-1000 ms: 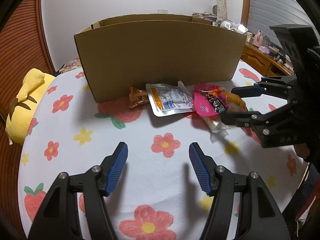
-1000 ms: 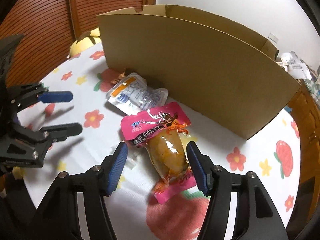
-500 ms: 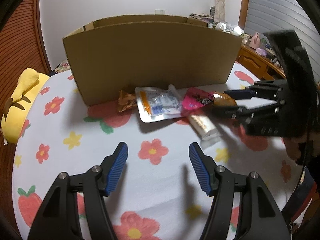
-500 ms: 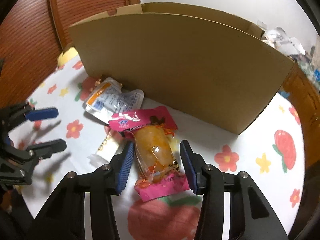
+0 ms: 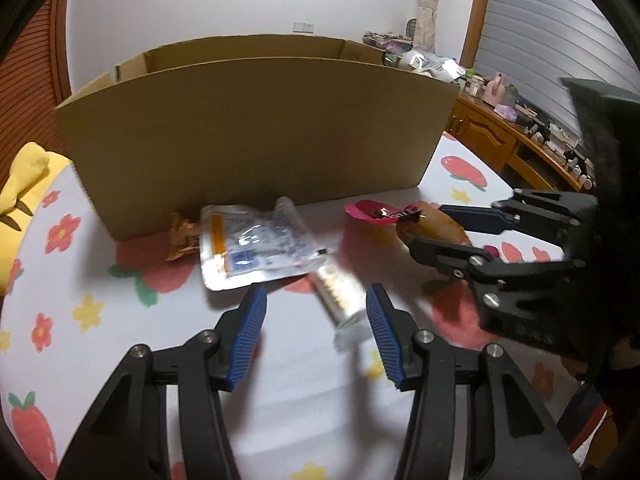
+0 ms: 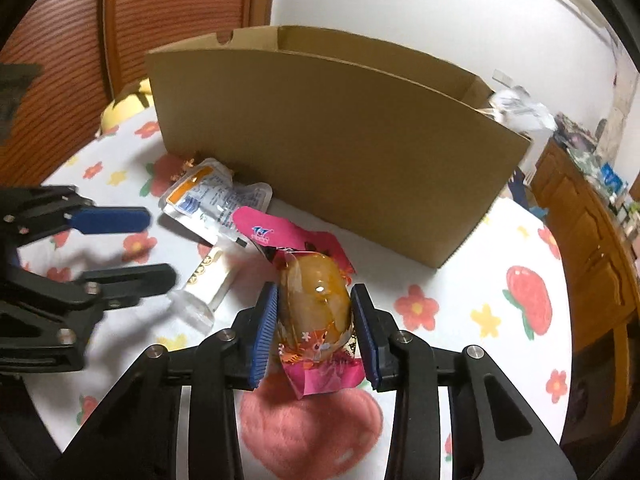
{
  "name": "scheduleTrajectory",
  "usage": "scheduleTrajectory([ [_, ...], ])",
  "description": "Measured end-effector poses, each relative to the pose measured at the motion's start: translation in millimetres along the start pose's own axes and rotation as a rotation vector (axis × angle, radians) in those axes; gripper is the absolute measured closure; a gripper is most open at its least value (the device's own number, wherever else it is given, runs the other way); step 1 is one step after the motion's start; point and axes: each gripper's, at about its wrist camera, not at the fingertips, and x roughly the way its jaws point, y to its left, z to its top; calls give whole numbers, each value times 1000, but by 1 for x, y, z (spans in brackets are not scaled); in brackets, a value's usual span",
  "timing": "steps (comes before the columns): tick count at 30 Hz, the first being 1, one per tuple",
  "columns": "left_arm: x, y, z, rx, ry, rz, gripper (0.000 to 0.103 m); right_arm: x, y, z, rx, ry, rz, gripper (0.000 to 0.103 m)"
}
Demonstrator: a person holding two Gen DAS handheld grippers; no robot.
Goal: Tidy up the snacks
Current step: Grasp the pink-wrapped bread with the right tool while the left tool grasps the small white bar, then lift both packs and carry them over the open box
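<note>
Both jaws are closing: your right gripper (image 6: 314,330) clamps the pink snack pouch (image 6: 308,280); your left gripper (image 5: 314,330) straddles the clear stick packet (image 5: 340,300) without gripping it; next, lift the pouch over the cardboard box (image 6: 340,152) wall ahead.

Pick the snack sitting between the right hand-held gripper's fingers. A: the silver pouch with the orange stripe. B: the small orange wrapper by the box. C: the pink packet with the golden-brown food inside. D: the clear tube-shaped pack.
C: the right hand-held gripper is closing on the pink packet, its blue pads against both sides.
</note>
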Motion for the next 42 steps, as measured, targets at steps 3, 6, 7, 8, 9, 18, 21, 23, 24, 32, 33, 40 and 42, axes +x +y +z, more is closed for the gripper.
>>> scheduleTrajectory([
  [3, 9, -6, 3, 9, 17, 8, 57, -9, -4, -3, 16, -22, 9, 67],
  [6, 19, -12, 7, 15, 34, 19, 57, -17, -3, -5, 22, -39, 27, 66],
  [7, 21, -13, 8, 20, 38, 25, 57, -19, -3, -7, 24, -41, 30, 66],
  [8, 23, -15, 9, 23, 43, 34, 57, -21, -3, -8, 26, -43, 30, 66],
  [9, 25, -16, 10, 24, 49, 40, 57, -23, -3, -9, 28, -47, 31, 66],
  [18, 33, -20, 8, 61, 74, 55, 82, -36, -11, -16, 63, -71, 40, 66],
  [21, 30, -19, 6, 59, 77, 44, 83, -38, -11, -18, 65, -74, 40, 66],
  [23, 26, -18, 4, 56, 78, 31, 83, -39, -11, -20, 70, -76, 44, 66],
  [24, 23, -18, 4, 56, 75, 25, 83, -39, -10, -20, 73, -76, 46, 66],
  [32, -12, -18, 3, 62, 14, 8, 83, -40, -11, -25, 97, -75, 59, 66],
  [33, -17, -18, 3, 63, 6, 8, 83, -41, -12, -25, 100, -77, 60, 66],
  [40, -43, -18, 8, 63, -55, -1, 83, -49, -9, -27, 116, -94, 68, 66],
  [42, -49, -18, 10, 61, -68, -6, 83, -51, -9, -28, 119, -98, 71, 66],
])
